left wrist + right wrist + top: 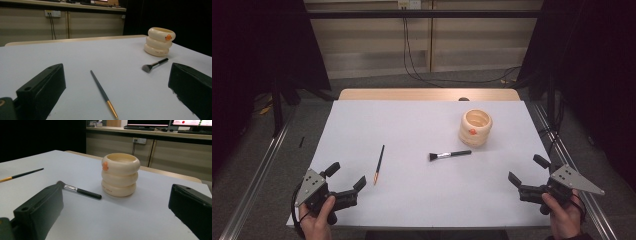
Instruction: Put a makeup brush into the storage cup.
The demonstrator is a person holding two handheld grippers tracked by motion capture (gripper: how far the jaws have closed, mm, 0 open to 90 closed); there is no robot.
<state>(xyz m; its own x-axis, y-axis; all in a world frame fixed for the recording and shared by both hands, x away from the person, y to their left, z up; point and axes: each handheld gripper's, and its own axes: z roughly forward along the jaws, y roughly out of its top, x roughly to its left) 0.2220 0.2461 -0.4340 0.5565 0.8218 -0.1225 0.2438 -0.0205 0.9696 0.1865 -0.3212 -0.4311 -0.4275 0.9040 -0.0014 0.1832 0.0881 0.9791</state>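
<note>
two grippers rest at the near edge of the table (362,115), both with jaws spread wide and nothing between them. the left gripper (348,181) has the thin paintbrush (379,164) just ahead of it, lying lengthwise between the jaw lines in the left gripper view (103,93), gold ferrule end nearest. the right gripper (527,174) faces the cream ringed holder (120,174), with the makeup brush (79,190) lying ahead and toward its left jaw, near the holder's foot but apart from it.

the likely step is picking up a brush for the holder. to do it well, i'd bring the left gripper forward low, turn it so the jaws cross the paintbrush's handle, and close near the middle so it doesn't tip. the handle is thin and flat on the table, so the jaw tips should touch down first.
</note>
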